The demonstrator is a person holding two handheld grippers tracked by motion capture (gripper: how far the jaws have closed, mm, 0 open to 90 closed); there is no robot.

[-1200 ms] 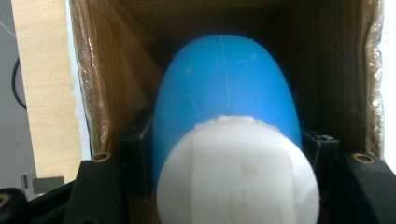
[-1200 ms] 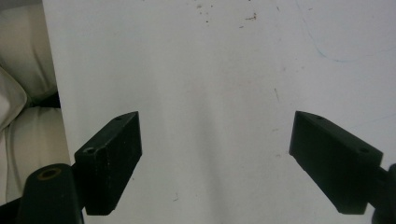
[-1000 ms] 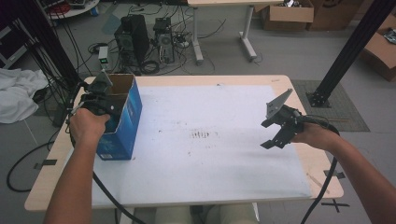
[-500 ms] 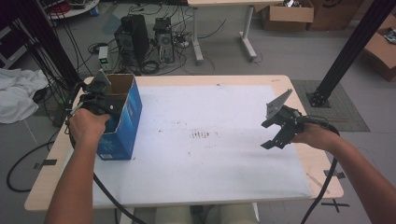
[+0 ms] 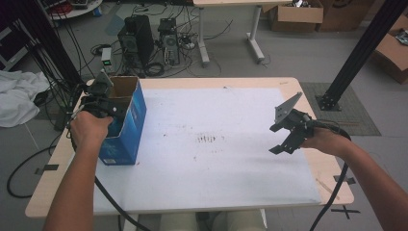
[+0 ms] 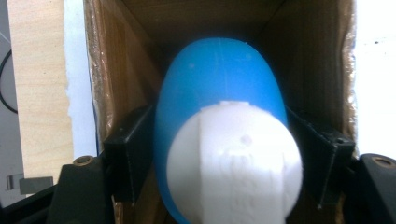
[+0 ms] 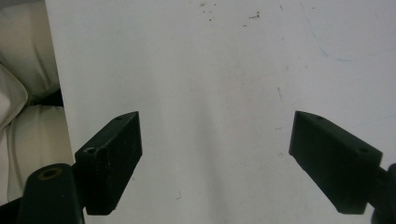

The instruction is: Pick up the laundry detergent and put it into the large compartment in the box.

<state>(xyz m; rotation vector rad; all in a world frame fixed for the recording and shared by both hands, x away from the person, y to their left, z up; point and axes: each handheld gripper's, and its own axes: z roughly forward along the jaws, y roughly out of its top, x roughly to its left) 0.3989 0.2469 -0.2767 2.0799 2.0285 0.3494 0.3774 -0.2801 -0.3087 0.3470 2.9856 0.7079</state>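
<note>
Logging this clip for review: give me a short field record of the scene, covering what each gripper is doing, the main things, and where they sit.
setting: white-topped table in a workshop
left gripper: jaws shut on the blue bottle, inside the box
blue bottle: white cap faces the camera, body points down into the box
box: blue outside, brown inside, open top, standing at the table's left edge
right gripper: jaws open, holding nothing, above the bare tabletop on the right
contact: both left jaws press the bottle's sides
</note>
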